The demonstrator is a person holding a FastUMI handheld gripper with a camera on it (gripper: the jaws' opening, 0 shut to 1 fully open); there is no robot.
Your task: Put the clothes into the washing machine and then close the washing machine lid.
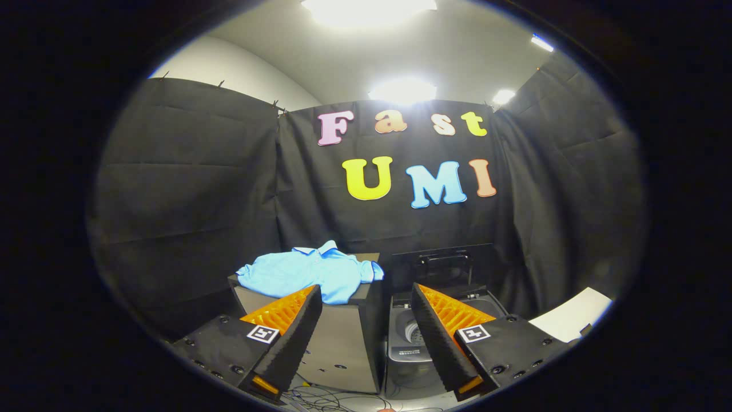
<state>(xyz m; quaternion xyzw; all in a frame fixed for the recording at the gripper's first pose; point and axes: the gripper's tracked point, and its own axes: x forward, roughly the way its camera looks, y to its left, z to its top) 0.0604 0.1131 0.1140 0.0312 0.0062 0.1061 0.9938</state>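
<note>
In the gripper view, one blue shirt (316, 273) is lying on one grey box (343, 337); one washing machine (426, 332), lid (440, 266) raised, is standing just beside it; the gripper (366, 297) is hanging wide open, holding nothing; cables (337, 396) are lying below.

A light blue shirt (313, 273) is lying crumpled, collar at the far side, on top of a box on the left. Just right of it, a small grey washing machine (413, 337) is standing with its dark lid (440, 268) raised upright; its drum is looking empty, though partly hidden.
</note>
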